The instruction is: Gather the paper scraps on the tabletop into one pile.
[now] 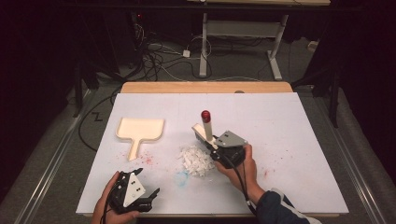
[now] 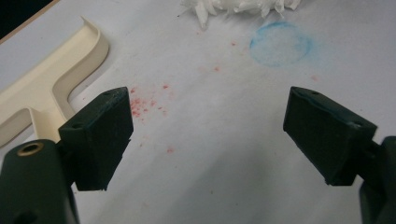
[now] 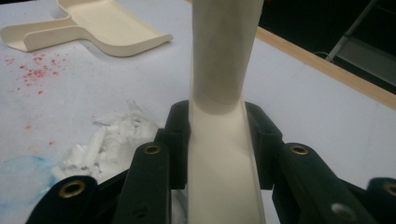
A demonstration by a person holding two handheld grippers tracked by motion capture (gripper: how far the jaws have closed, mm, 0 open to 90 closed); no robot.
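Cream brush [image 1: 206, 129] clamped in right tool [image 1: 215, 145] — paper scraps [image 1: 196, 160] beside; left tool [image 2: 205, 135] wide open, empty.

The far half of the white table [image 1: 280, 107] lies bare, and so does its right side. Nearer the middle, a heap of paper scraps [image 1: 196, 160] sits just beside the brush [image 1: 206, 125] clamped in the right gripper [image 1: 215, 148]. The cream dustpan [image 1: 140, 129] takes up the left, leaving an open lane between it and the scraps.
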